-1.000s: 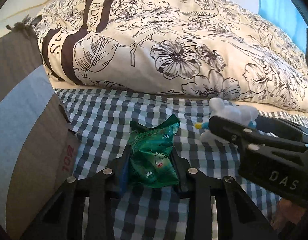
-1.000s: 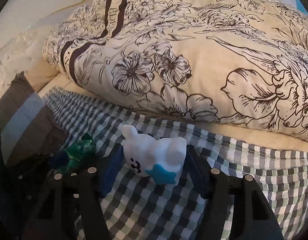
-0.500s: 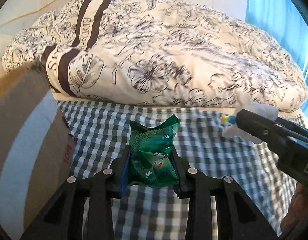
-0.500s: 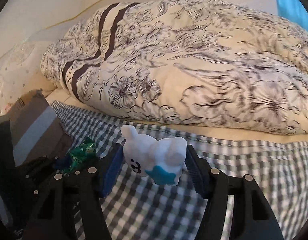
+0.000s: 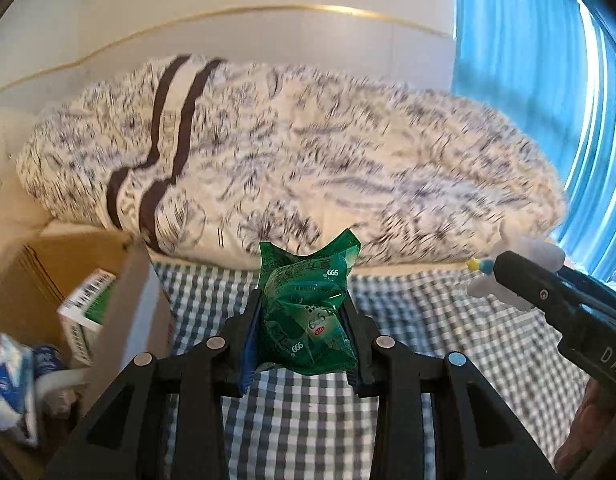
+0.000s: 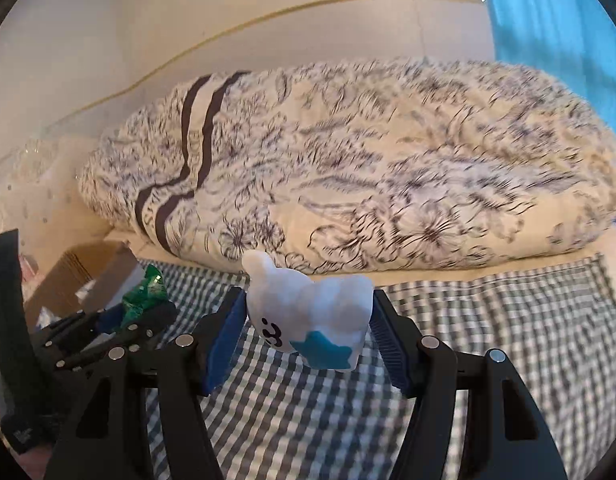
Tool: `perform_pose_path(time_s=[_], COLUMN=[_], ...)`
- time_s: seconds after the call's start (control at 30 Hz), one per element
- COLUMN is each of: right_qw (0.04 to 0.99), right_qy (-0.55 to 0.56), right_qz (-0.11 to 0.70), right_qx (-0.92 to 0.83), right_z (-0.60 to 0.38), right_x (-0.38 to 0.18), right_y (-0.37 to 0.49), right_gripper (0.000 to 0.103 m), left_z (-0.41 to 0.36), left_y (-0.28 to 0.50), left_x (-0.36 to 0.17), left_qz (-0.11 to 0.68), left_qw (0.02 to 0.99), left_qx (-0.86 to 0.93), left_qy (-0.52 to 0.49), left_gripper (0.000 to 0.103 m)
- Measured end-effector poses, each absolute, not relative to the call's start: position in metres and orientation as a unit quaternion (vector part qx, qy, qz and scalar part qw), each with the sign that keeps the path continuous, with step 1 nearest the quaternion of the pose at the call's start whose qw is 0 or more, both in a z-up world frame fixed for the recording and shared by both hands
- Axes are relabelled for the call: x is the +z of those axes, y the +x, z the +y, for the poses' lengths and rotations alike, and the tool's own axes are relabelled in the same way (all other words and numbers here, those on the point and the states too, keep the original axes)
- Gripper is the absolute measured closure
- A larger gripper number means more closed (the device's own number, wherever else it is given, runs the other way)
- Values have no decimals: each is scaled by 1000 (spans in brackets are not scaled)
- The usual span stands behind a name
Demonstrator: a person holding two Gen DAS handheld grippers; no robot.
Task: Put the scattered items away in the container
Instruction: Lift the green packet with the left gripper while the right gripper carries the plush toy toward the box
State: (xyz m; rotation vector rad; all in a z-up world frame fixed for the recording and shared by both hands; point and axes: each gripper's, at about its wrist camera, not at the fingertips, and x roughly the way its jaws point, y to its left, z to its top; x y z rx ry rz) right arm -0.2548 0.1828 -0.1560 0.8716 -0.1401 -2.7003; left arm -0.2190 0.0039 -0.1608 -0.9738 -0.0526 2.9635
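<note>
My left gripper is shut on a crinkled green sachet, held up in the air above the checked bedsheet. My right gripper is shut on a white toy animal with a blue patch, also lifted off the sheet. In the left wrist view the right gripper shows at the right edge with the white toy in it. The open cardboard box stands at the left, below and beside the left gripper. In the right wrist view the left gripper and the green sachet sit near the cardboard box.
The box holds a green-and-white carton, a blue-and-white packet and other small things. A large rolled flower-print duvet lies across the far side of the bed. A blue curtain hangs at the right, a pale wall behind.
Both grippers have risen off the sheet with their items still held. The box's inside has come into the left wrist view, and the wall and curtain now show above the duvet.
</note>
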Motion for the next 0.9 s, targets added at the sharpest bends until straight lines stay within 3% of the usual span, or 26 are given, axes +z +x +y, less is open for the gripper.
perform_pose_path(time_s=[0.47, 0.9], right_qw=[155, 188], right_qy=[231, 172], right_qz=[-78, -51], right_qx=[-957, -966], right_z=[183, 141], right_x=[-64, 3], right_y=[-146, -93], right_gripper=[41, 41], left_z=[-12, -85], left_y=[-114, -65], left_x=[-59, -2], left_qz=[5, 2], left_qw=[16, -25], left_qx=[970, 979], left_qy=[-243, -200], left_gripper=[68, 68])
